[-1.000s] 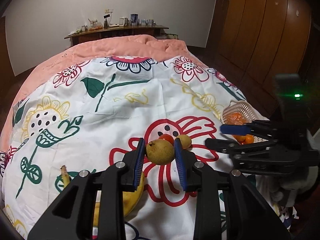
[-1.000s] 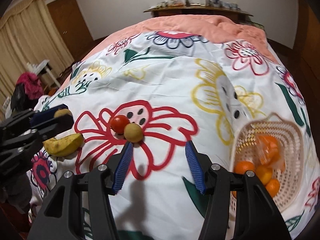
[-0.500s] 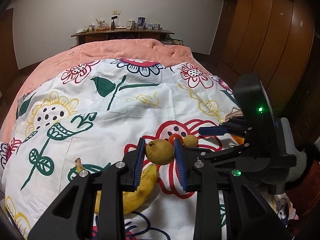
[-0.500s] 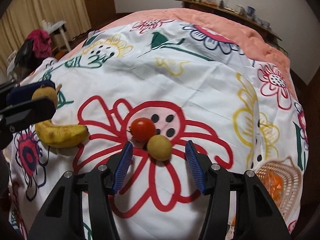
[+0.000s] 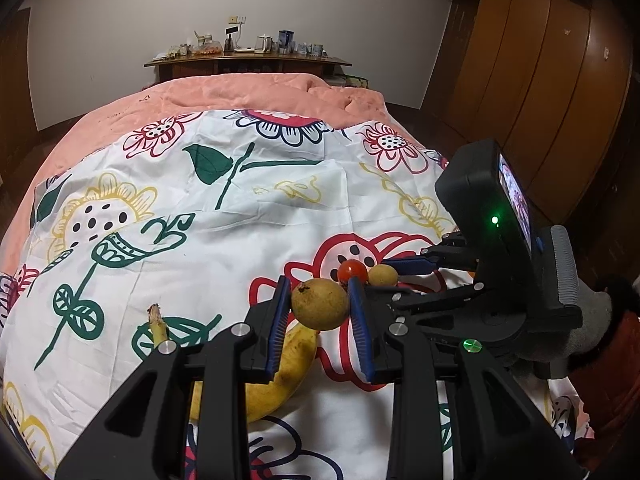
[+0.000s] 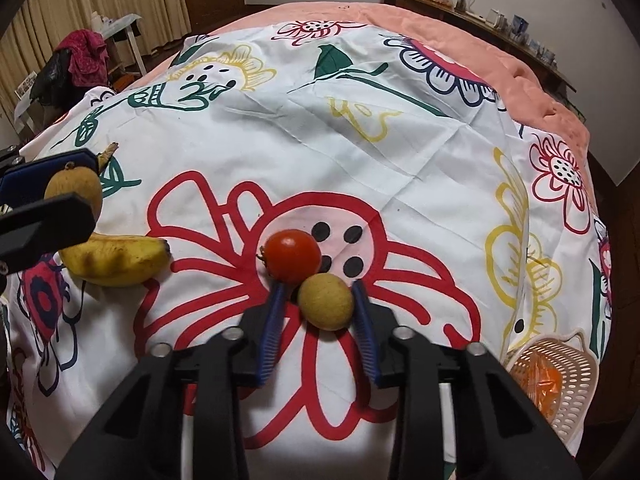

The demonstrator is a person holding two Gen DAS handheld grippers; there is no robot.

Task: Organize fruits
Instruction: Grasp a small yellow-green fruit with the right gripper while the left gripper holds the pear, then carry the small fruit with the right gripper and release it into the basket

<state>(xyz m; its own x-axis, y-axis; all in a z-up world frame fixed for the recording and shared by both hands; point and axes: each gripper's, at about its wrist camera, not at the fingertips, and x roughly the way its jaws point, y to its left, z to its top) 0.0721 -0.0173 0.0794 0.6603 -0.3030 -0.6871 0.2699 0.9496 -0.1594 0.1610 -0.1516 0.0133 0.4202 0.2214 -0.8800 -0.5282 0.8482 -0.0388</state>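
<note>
Far left, the left tool (image 5: 320, 312) gripped a brown pear (image 5: 319, 304) above the banana (image 6: 116, 259) lying on the floral bedsheet (image 6: 360, 152). At centre, a tomato (image 6: 293, 255) touched a small yellow fruit (image 6: 326, 301). The right tool (image 6: 320, 312), open a second earlier, had narrowed around this fruit, one pad seemingly touching. Far right sat a basket (image 6: 568, 392) of oranges.

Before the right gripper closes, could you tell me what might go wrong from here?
1. The tomato touches the small round fruit framed by the open right gripper; closing may nudge it rolling.
2. The left gripper holds the brown fruit only at its fingertips, above the banana; it could slip.
</note>
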